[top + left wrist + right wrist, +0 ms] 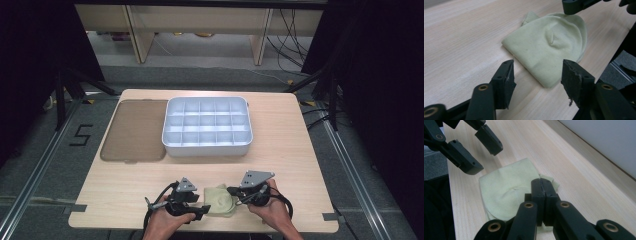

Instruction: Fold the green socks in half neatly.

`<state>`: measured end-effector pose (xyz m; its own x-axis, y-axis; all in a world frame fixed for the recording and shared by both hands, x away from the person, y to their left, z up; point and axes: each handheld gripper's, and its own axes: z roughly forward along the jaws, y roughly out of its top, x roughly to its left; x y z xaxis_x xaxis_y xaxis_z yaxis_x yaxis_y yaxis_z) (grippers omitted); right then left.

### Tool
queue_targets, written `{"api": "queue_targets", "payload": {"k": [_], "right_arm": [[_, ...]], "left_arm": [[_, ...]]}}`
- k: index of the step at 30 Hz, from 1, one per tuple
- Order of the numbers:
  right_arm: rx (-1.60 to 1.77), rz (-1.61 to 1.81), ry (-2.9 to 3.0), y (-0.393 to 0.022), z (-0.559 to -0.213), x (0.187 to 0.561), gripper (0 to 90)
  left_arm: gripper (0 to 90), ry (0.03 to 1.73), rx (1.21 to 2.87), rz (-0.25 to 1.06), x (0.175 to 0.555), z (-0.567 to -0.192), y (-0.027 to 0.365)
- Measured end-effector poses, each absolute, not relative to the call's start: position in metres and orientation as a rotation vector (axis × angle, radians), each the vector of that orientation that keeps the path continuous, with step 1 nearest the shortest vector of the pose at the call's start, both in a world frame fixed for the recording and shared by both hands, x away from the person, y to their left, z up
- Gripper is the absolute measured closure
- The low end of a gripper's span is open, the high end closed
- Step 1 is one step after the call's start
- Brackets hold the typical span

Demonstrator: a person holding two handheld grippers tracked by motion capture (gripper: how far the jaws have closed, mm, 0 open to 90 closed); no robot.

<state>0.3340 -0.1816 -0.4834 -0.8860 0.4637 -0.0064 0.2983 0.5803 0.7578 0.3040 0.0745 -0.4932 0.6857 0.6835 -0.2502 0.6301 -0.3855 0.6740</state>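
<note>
My hands sit low at the table's near edge, aimed inward; my left gripper stands wide beside the cloth; my right gripper is closed tight, jaws pressed together over its far edge.

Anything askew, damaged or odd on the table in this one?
Only small things: the pale green cloth is folded unevenly, one corner poking out behind. A pad on the left gripper looks frayed.

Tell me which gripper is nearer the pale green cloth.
Right. The right gripper is shut, its tip on the cloth, though a pinch is unclear. The left gripper is open just off the cloth's edge, not touching.
</note>
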Motion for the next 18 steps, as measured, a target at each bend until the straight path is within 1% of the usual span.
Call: {"api": "queue_targets", "payload": {"k": [8,18], "right_arm": [[0.652,1.191,2.596,-0.183,-0.483,0.332,90.0],[0.66,1.216,2.581,-0.192,-0.481,0.333,89.5]], "left_arm": [[42.0,0.976,2.141,0.075,0.304,-0.499,0.071],[46.1,0.99,2.123,0.062,0.308,-0.496,0.073]]}}
